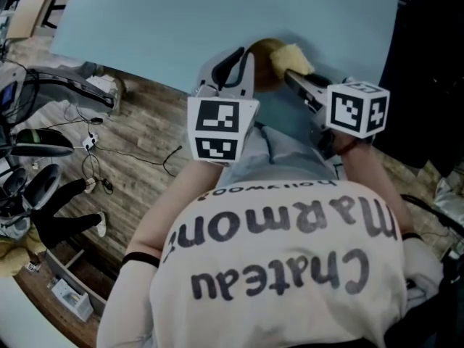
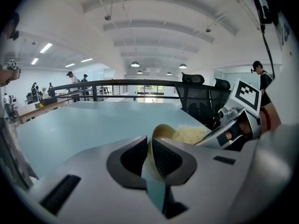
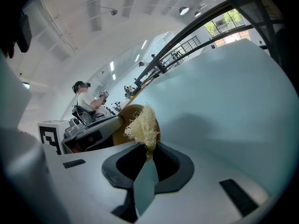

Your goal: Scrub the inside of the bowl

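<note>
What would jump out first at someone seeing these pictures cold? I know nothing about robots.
In the head view, the black-and-white marker cubes stand out first, one on each handheld gripper, just beyond the person's printed shirt. Past them, over the pale blue table, the left gripper pinches the rim of a tan bowl. The right gripper clamps a pale, fibrous scrubber at that bowl.

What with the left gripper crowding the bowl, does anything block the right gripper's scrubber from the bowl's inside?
Nothing visible does. The right gripper holds the fibrous scrubber right at the brown bowl. The left gripper is clamped on the bowl's near rim, beside the scrubber rather than in front of it.
</note>
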